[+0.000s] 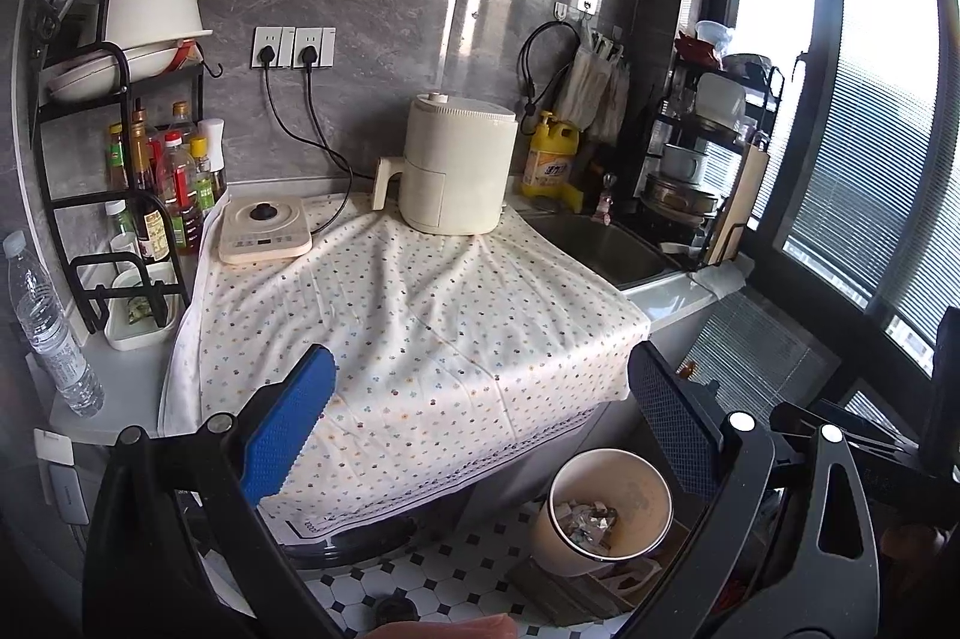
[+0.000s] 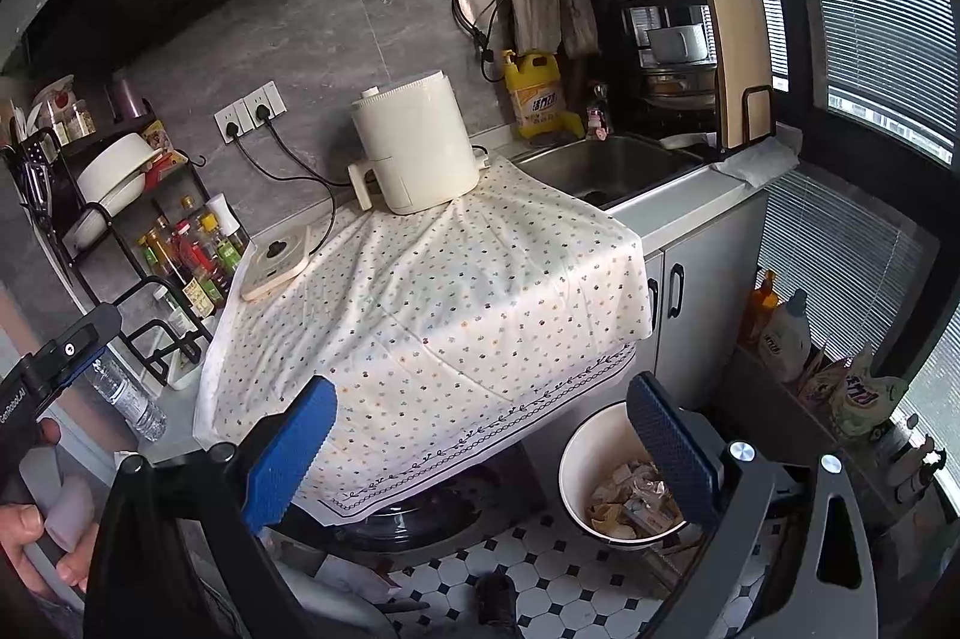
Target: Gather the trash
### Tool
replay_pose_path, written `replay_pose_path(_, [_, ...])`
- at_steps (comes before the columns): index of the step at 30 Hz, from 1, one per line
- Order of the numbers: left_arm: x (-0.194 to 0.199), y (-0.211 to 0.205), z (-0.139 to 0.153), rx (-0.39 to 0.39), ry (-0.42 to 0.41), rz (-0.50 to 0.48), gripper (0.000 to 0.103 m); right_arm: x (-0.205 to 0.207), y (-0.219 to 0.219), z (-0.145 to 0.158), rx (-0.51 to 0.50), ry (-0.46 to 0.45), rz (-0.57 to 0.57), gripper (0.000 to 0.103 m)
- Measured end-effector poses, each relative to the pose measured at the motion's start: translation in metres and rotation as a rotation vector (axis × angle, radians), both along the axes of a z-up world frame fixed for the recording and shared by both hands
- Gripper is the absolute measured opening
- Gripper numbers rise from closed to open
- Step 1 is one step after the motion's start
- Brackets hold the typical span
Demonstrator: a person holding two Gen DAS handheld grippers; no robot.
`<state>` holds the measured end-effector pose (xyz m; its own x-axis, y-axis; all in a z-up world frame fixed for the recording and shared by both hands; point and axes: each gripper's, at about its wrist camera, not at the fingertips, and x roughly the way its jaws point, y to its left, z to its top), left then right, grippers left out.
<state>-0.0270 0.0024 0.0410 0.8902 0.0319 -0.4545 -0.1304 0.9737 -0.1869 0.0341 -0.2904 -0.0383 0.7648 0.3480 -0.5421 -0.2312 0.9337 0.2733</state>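
Note:
A cream trash bin [image 1: 606, 510] stands on the tiled floor below the counter's front edge, with crumpled paper scraps [image 1: 585, 522] inside; the right wrist view shows the same trash bin [image 2: 618, 477] holding scraps [image 2: 636, 501]. My left gripper [image 1: 480, 417] hangs open over the front of the dotted cloth [image 1: 420, 315], nothing between its blue pads. My right gripper [image 2: 480, 429] is also open and empty, above the cloth's front hem [image 2: 480, 435]. No loose trash shows on the cloth. A clear water bottle [image 1: 51, 327] stands at the counter's left end.
On the cloth sit a cream air fryer [image 1: 456, 165] and a small induction cooker [image 1: 264, 228]. A sauce bottle rack [image 1: 162, 183] stands left, a sink [image 1: 600, 243] and dish rack [image 1: 702, 159] right. A washer door [image 2: 420, 513] lies under the cloth. A hand [image 2: 36, 537] holds the left gripper.

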Motion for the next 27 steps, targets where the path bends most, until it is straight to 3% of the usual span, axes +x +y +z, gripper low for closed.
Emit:
replay_pose_path(10, [-0.007,0.0,0.008,0.004,-0.021,0.011,0.097,-0.003,0.006,0.002,-0.011,-0.007,0.014,0.095])
replay_pose_path(27, [-0.003,-0.007,-0.003,0.011,0.008,0.01,0.097,-0.003,0.005,-0.005,-0.013,0.009,0.032,0.095])
